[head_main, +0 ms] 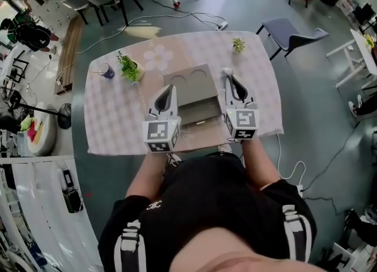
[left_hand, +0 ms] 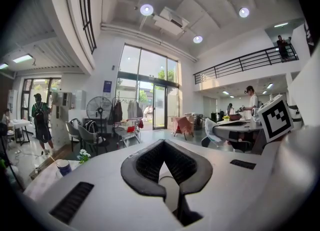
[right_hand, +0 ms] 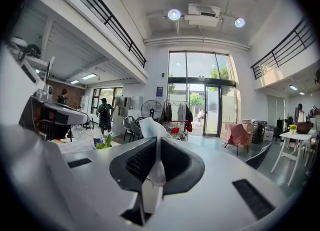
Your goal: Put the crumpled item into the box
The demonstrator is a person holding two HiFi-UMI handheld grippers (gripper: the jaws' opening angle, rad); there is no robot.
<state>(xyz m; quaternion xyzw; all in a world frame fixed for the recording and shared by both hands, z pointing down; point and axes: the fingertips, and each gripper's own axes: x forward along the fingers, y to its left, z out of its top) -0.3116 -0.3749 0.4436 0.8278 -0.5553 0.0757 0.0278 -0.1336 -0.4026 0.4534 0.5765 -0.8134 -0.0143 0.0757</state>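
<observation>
A white crumpled item (right_hand: pixel 151 128) sticks up from between the black pads of my right gripper (right_hand: pixel 157 140), which is shut on it. In the head view that gripper (head_main: pixel 230 76) hangs over the right side of the open cardboard box (head_main: pixel 187 82) in the middle of the table, and the item shows only as a small pale tip. My left gripper (head_main: pixel 170 89) is over the box's left side. Its pads (left_hand: pixel 145 162) meet at the far tips with nothing between them. Both gripper views look level across the room.
The box stands on a checked tablecloth (head_main: pixel 118 118). A blue cup (head_main: pixel 107 72) and a green plant (head_main: pixel 129 68) are at the table's far left, and a small plant (head_main: pixel 238 45) at the far right. A grey chair (head_main: pixel 291 32) stands beyond the right corner.
</observation>
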